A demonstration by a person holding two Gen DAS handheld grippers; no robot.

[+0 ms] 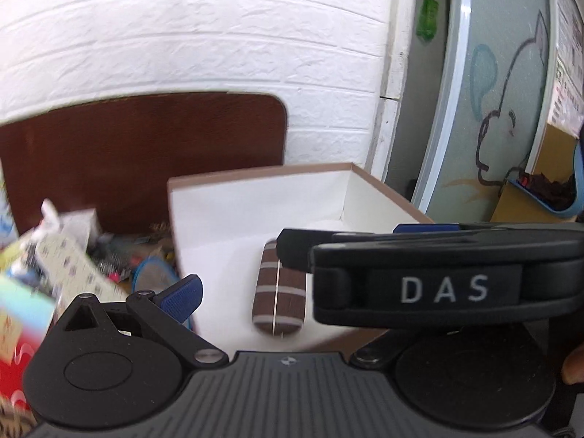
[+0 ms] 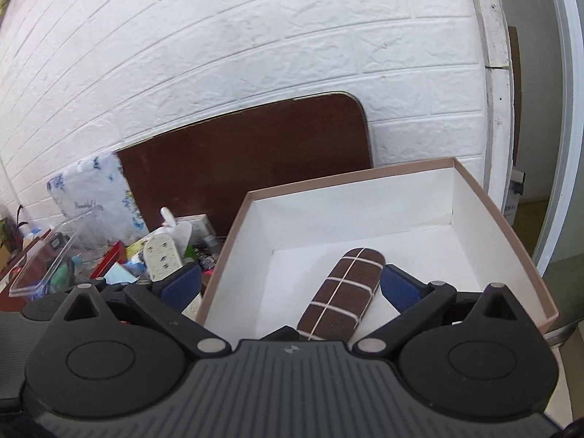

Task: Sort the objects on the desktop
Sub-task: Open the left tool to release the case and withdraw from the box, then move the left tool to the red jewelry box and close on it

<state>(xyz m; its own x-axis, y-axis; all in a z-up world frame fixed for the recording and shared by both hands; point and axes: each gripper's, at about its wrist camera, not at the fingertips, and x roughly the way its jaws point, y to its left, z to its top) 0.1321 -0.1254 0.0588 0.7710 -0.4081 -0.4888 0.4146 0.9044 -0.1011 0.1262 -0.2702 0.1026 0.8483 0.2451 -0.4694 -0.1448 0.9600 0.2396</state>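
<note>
Taking the white box [image 2: 365, 197] as the landmark: left of it, on the brown desk [image 2: 255, 138], lies the unsorted clutter. Farthest out is a clear plastic lid [image 2: 51, 252], then a blue-printed white packet [image 2: 98, 197] leaning up against the brick wall [image 2: 255, 36], then a spotted cream case [image 2: 162, 255] close to the box's left wall, among small bits too jumbled to name.

Inside the box, on its white floor, lies the one thing already sorted: a brown checked pouch [image 2: 343, 292], long and round-ended, crossed by pale lines. It looks like soft fabric over a firmer shell (a glasses case, perhaps), so I judge it light, slightly yielding and not slippery; the best hold would be across its narrow middle, where the fingers span it easily.

The right gripper [image 2: 292, 292] hangs over the box's near edge with its blue pads spread wide, the left pad outside the box wall and the right one just beside the pouch; it grips nothing. The left gripper [image 1: 317, 262] hovers left of the right one, at the box's near left corner; its left pad [image 1: 182, 292] shows swung outward, but the right gripper's body hides its other finger, so it appears open and empty.
</note>
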